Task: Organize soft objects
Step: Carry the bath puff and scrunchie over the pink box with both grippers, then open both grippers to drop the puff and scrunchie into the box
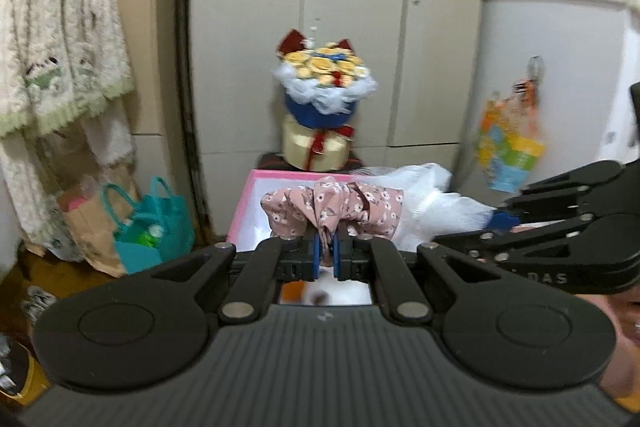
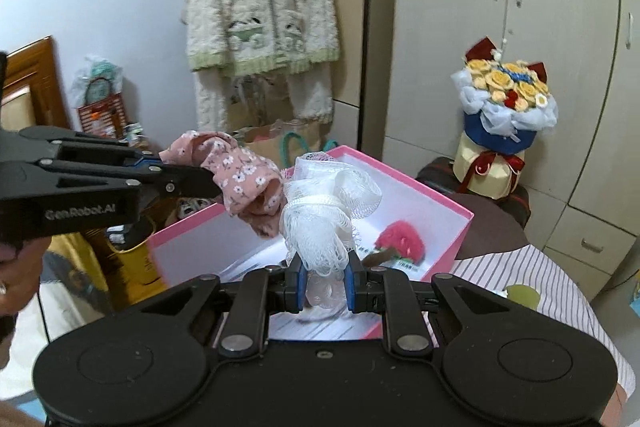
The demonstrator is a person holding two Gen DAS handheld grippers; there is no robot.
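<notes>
We are holding the left tool [image 1: 326, 253] clamped on a pink floral scrunchie [image 1: 332, 205], and the right tool [image 2: 325, 285] clamped on a white lace scrunchie [image 2: 320, 223]. Both scrunchies are hanging in the air over the open pink box [image 2: 460, 235], just ahead of each tool, and they are touching or nearly touching each other.

We are judging the main risk to be a snag: the loose lace is crowding against the floral fabric, so either one could be dragging the other out of place on release. The floral scrunchie is also sitting close to the box's near-left wall, so letting go there could be dropping it outside, onto the bags [image 1: 154, 223] below.

The right view is showing us the inside of the box, with a fluffy red piece [image 2: 402, 237] already lying ahead of the right tool. The left view is hiding that floor behind the floral scrunchie.
</notes>
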